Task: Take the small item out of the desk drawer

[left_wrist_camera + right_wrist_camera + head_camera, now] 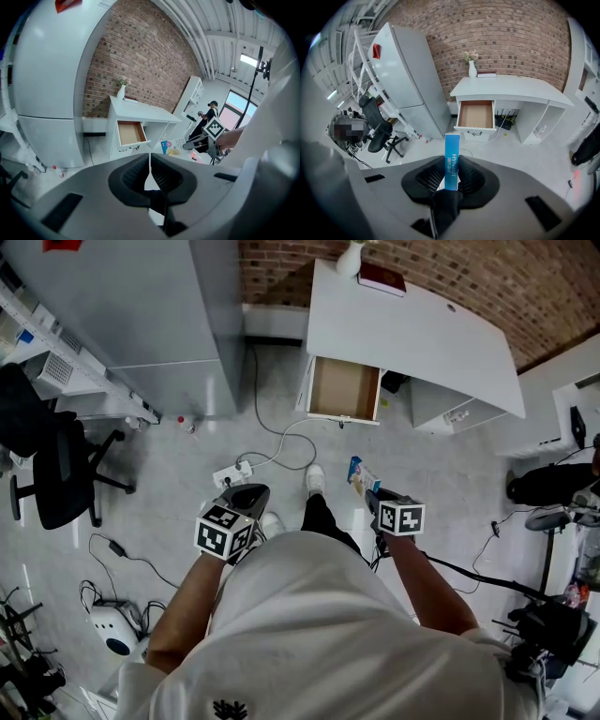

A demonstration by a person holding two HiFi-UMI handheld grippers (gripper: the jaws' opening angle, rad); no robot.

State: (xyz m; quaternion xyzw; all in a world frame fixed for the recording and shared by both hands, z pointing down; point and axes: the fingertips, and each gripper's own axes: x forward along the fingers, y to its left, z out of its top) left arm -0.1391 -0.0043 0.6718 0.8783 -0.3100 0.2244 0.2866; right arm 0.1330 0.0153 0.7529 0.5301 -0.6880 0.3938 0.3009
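Box (451, 161), slim and blue, is standing upright between the jaws of the right gripper (451, 177), which are clamping its lower end, its long axis running along them. Drawer (476, 115) is hanging open under the left edge of the desk (511, 89), well apart ahead and looking empty. Left gripper (150, 174) is hovering with jaws together, gripping nothing.
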